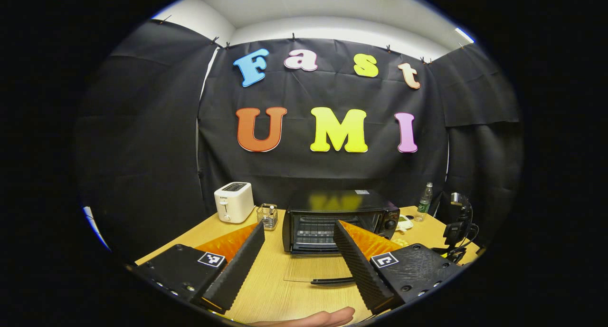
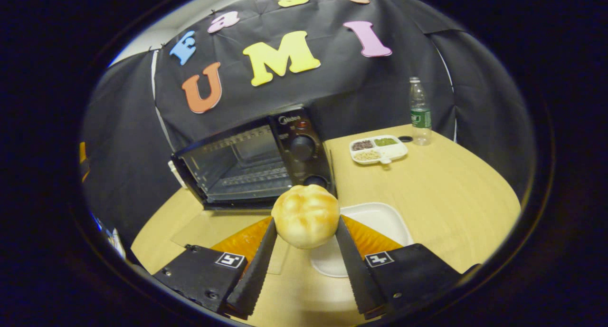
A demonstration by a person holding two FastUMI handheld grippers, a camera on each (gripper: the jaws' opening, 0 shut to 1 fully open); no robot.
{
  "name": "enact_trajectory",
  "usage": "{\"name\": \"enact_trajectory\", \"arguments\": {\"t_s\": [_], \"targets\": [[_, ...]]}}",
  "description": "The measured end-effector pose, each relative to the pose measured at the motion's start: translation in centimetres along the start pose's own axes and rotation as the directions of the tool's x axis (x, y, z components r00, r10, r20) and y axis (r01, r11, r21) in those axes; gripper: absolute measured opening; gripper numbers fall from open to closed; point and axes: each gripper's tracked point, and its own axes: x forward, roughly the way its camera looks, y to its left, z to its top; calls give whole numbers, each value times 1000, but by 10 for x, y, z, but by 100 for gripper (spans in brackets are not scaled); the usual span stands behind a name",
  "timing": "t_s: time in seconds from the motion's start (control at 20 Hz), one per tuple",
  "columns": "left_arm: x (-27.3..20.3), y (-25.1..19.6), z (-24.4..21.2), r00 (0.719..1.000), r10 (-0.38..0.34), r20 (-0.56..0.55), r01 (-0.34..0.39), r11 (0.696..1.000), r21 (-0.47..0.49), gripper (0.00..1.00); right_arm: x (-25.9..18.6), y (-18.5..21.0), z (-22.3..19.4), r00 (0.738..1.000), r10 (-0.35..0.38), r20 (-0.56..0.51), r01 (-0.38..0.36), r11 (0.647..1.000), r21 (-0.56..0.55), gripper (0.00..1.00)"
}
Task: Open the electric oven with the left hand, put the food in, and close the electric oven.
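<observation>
The black electric oven (image 1: 342,208) stands at the middle of the wooden table with its glass door (image 1: 308,269) folded down flat; the door's handle (image 1: 332,280) points toward me. My left gripper (image 1: 298,227) hangs open in front of the door, with nothing between its fingers. In the right gripper view the oven (image 2: 256,156) gapes open, its wire rack bare, and the door (image 2: 223,227) lies on the table. A round golden bun (image 2: 306,215) is pinched between both fingers of my right gripper (image 2: 305,222), above a white plate (image 2: 380,217) to the right of the door.
A white toaster (image 1: 233,202) and a small wire basket (image 1: 269,216) stand left of the oven. A divided dish of grains (image 2: 378,149), a water bottle (image 2: 419,110) and its cap (image 2: 405,138) sit at the back right. A black device with cables (image 1: 458,225) stands at the table's right edge.
</observation>
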Motion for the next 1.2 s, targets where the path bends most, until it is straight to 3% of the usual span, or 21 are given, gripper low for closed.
{"name": "enact_trajectory", "arguments": {"t_s": [0.15, 0.25, 0.35, 0.6, 0.7, 0.8, 0.9, 1.0, 1.2], "targets": [[2, 13, 2, 1000, 24, 12, -25, 1000, 7, 96, 15, 42, -6, 997, 79, -14, -77, 994, 82, 77], [1, 19, 6, 999, 26, 28, -26, 1000, 8, 96, 28, 80, 2, 983, 176, 46, -182, 964, 192, 77], [1, 26, 4, 999, 28, 36, -28, 1000, 0, 95, 40, 104, 8, 973, 206, 105, -228, 936, 267, 76], [7, 42, -9, 999, 37, 15, -37, 999, -19, 96, 77, 127, 8, 989, 110, 102, -142, 908, 395, 76], [9, 44, -13, 999, 44, 4, -44, 999, -17, 96, 95, 125, 7, 997, 31, 73, -58, 916, 398, 75], [13, 44, -15, 999, 39, 2, -39, 999, -7, 96, 111, 127, 22, 993, -19, 119, -29, 920, 390, 76], [15, 44, -18, 1000, 31, 1, -31, 1000, -3, 95, 127, 127, 31, 987, -63, 146, -9, 895, 446, 76], [17, 47, -23, 999, 32, -9, -32, 999, -7, 95, 145, 122, 30, 989, -109, 102, 48, 881, 470, 77], [18, 50, -25, 999, 39, -8, -39, 999, -10, 96, 173, 126, 48, 984, -130, 121, 77, 925, 373, 76]]}}
